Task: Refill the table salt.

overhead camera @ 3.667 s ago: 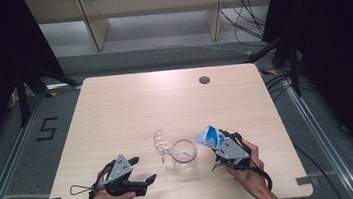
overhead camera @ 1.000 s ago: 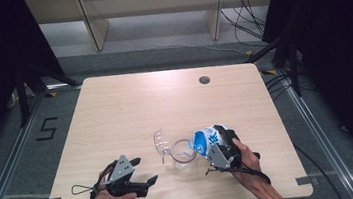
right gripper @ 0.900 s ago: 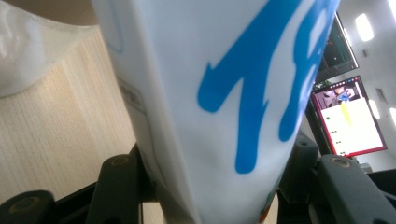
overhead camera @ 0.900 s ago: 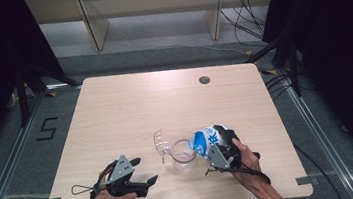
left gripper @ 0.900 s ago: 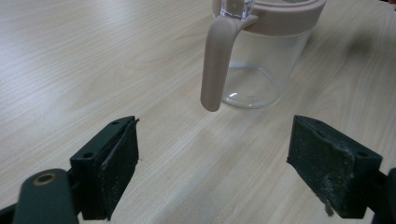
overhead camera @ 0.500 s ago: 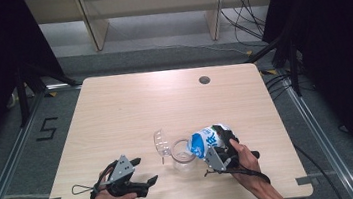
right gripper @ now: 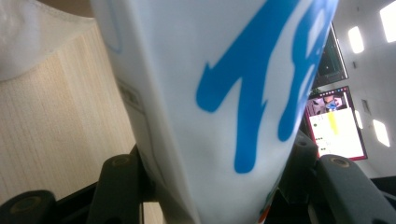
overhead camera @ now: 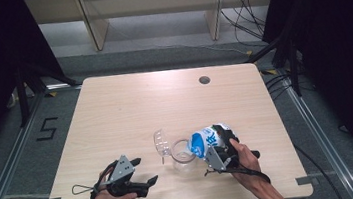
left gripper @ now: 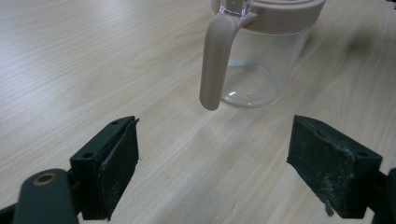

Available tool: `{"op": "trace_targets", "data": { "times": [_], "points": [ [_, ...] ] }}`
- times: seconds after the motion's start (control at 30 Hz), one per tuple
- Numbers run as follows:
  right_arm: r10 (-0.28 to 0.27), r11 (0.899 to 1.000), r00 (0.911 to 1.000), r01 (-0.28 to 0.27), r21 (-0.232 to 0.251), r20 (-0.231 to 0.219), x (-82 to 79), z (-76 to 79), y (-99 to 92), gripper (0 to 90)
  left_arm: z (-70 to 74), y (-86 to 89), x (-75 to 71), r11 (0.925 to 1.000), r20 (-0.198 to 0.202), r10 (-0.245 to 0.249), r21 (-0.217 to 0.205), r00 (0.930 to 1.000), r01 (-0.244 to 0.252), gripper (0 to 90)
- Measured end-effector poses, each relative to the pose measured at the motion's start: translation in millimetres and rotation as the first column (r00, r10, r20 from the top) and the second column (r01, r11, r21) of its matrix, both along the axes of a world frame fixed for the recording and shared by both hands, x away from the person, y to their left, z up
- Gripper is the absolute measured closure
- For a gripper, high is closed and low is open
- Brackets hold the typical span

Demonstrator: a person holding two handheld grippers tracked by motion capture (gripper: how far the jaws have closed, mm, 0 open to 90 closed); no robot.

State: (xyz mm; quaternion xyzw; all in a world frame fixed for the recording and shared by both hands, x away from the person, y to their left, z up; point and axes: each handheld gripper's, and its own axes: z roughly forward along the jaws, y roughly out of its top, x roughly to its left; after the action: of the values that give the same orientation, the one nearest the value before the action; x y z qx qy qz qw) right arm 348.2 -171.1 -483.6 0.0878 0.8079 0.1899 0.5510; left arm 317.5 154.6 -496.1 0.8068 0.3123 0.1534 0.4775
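Near the counter's (overhead camera: 130, 105) front edge, the right tool (overhead camera: 219, 151), clamped on a blue-and-white carton (overhead camera: 208, 140), tips it toward the clear pitcher (overhead camera: 183, 151), apparently to pour. The left tool (overhead camera: 135, 177) rests nearby, jaws wide apart and empty.

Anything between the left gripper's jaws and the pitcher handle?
Nothing. In the left gripper view, bare wooden table runs from the open left gripper to the pitcher and its beige handle, which hangs short of the jaws.
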Motion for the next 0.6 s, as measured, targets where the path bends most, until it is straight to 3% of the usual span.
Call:
{"op": "trace_targets", "data": {
  "times": [0.1, 0.13, 0.23, 0.27, 0.4, 0.6],
  "points": [
    [0.0, 1.0, 1.0, 0.0, -0.006, 0.0, -0.3, 0.4, 0.2, 47.7, 0.0, 0.0, 0.0, 1.0, 0.0, 0.0, 0.001, 1.0, 0.0, 15.9],
    [0.013, 0.999, 0.9999, -0.013, -0.033, 0.008, 0.5, 2.0, 0.3, 47.8, 0.0, 0.1, 0.1, 1.0, 0.0, 0.0, 0.0, 1.0, 0.0, 15.9],
    [-0.003, 1.0, 1.0, 0.003, -0.019, 0.006, 0.5, 0.6, 0.6, 47.7, 0.0, 0.1, 0.1, 1.0, 0.0, 0.0, 0.001, 1.0, 0.0, 15.9],
    [-0.009, 0.999, 0.9999, 0.009, -0.046, 0.014, -0.5, 0.7, 1.5, 47.8, -0.1, 0.0, 0.0, 1.0, 0.0, 0.0, 0.0, 1.0, 0.0, 15.9],
    [-0.003, 0.998, 0.9997, 0.005, -0.067, 0.026, -0.2, 0.5, 3.1, 48.1, -0.1, 0.0, -0.1, 1.0, 0.001, 0.0, -0.001, 1.0, 0.0, 15.9],
    [-0.016, 0.997, 0.9991, 0.019, -0.073, 0.04, -0.2, 0.8, 3.6, 48.1, -0.1, 0.0, 0.0, 1.0, 0.0, 0.0, 0.001, 1.0, 0.0, 15.9]
  ]
}}
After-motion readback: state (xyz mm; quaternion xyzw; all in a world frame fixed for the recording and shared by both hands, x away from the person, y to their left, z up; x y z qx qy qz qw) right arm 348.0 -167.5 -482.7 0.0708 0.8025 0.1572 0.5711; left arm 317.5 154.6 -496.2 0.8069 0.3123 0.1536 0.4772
